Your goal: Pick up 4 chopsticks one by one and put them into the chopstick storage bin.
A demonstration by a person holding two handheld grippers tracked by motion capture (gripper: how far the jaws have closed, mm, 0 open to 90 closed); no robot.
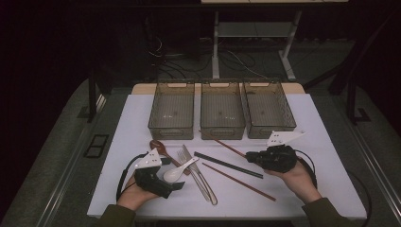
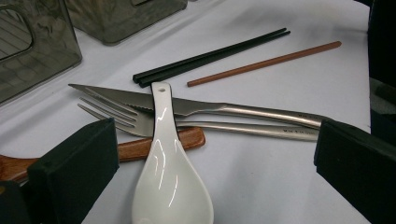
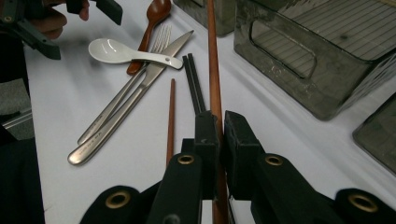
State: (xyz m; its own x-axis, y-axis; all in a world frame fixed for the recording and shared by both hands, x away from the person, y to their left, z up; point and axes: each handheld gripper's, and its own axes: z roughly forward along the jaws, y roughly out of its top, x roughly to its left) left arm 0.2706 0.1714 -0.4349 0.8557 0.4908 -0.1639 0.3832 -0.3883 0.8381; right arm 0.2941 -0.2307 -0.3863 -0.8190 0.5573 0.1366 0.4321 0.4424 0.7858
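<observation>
My right gripper is shut on a brown chopstick, which sticks out toward the bins and is tilted just off the table. In the right gripper view the chopstick runs straight up from between the closed jaws of my right gripper. My left gripper stands open, with the bowl of a white ceramic spoon lying on the table between its jaws and touching neither. A second brown chopstick, a pair of black chopsticks, a fork, a knife and a wooden spoon lie in the middle.
Three translucent grey bins stand side by side at the back: the left bin, middle bin and right bin. The white tabletop has free room at both sides. A cable loops behind each gripper.
</observation>
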